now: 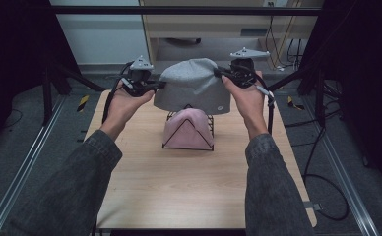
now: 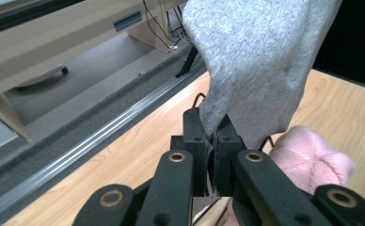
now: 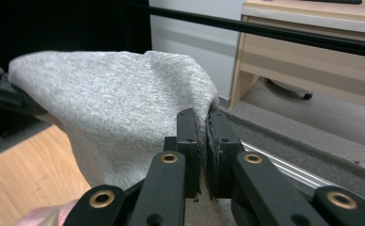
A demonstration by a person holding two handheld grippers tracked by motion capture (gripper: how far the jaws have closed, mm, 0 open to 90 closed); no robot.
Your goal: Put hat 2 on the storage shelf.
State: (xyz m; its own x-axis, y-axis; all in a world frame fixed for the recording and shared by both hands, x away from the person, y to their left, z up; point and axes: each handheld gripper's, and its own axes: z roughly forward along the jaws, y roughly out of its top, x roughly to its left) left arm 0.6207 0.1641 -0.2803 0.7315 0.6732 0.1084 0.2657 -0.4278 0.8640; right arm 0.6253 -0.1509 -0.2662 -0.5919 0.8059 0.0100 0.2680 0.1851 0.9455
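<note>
Sleeves: dark grey denim forearms [image 1: 80,182] rise from the bottom corners of the high view.
Table: pale wood table [image 1: 179,191], bare across the lower middle of the frame.
Wire stand: black wire stand [image 1: 188,142] at frame centre, a pink beanie [image 1: 186,129] seated on it.
Grey beanie: grey beanie [image 1: 191,87] held in the air just above the pink one, stretched between both tongs.
Left gripper: left gripper [image 1: 155,86], jaws clamped on the grey beanie's left edge.
Right gripper: right gripper [image 1: 219,73], jaws pinched onto its right edge.
Background: wooden desk [image 1: 218,24] along the top of the frame.
</note>
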